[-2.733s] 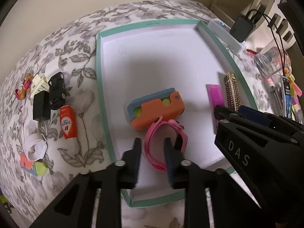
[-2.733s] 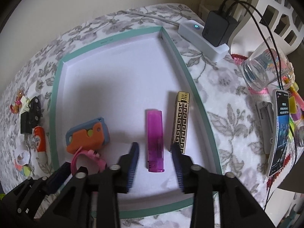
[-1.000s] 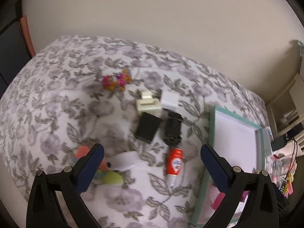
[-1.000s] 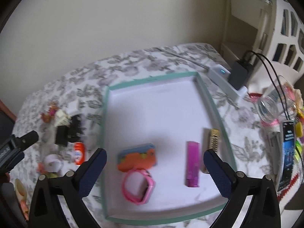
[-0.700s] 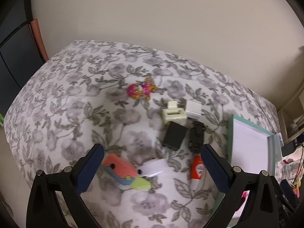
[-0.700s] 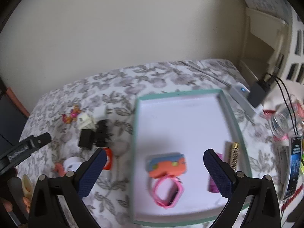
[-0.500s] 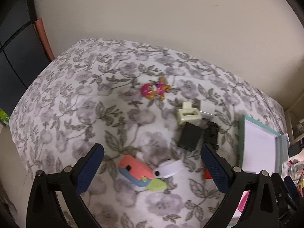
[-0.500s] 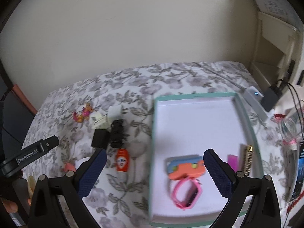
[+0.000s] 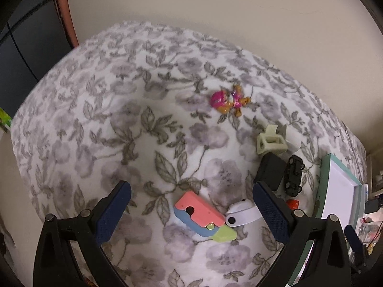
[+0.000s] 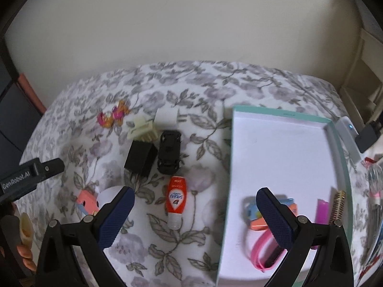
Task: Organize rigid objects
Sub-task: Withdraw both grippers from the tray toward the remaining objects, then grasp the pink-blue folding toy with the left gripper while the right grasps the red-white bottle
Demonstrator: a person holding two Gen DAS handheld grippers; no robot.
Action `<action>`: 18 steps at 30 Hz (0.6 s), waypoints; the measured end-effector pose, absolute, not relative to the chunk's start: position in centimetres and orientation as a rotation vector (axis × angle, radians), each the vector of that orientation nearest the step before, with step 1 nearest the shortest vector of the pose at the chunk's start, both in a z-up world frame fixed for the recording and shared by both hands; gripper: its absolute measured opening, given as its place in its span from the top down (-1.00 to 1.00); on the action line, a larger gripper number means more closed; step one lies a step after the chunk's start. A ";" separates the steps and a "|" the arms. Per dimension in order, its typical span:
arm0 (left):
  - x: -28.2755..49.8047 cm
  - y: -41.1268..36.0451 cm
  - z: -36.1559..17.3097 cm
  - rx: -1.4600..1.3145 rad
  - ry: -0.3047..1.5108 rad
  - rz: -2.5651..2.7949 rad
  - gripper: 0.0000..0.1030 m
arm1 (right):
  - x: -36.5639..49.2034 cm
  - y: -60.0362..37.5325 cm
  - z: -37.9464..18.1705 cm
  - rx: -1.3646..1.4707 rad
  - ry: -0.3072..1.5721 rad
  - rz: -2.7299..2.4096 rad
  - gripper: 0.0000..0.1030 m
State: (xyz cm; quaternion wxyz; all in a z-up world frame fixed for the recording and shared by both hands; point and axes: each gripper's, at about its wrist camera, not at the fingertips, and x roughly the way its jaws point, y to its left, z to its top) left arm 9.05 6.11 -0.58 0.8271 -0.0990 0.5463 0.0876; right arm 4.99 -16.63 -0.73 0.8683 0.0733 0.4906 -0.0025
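Observation:
My left gripper (image 9: 191, 211) is wide open and empty above a pink, blue and green toy (image 9: 201, 216) and a white ring-shaped thing (image 9: 241, 215) on the floral cloth. My right gripper (image 10: 195, 215) is wide open and empty above a red and white tube (image 10: 176, 199). A black box (image 10: 140, 157), a black toy car (image 10: 170, 151), a cream clip (image 10: 142, 129), a white plug (image 10: 167, 117) and a pink figure (image 10: 112, 117) lie on the cloth. The teal-rimmed white tray (image 10: 282, 143) holds an orange and blue toy (image 10: 257, 215), a pink watch (image 10: 263, 251), a magenta lighter (image 10: 322, 211) and a gold case (image 10: 337, 205).
A white power strip (image 10: 347, 138) with a black adapter (image 10: 367, 135) lies right of the tray. A clear glass (image 10: 375, 179) stands at the right edge. The left gripper's body (image 10: 28, 177) shows at the left of the right wrist view. A wall runs behind the table.
Both grippers opened wide, rose from the tray and swung left. The left one now hangs over the loose things on the cloth. The right one now looks at the tube and the tray's left side.

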 end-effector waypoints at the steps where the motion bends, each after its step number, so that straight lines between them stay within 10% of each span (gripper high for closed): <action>1: 9.2 6.3 -1.1 -0.220 1.177 0.187 -0.97 | 5.2 -16.2 -1.1 0.143 1.035 -0.001 -0.98; 18: 10.8 6.5 -7.3 -0.193 1.351 0.218 -0.97 | 6.7 -13.3 -6.6 0.060 1.188 0.048 -0.80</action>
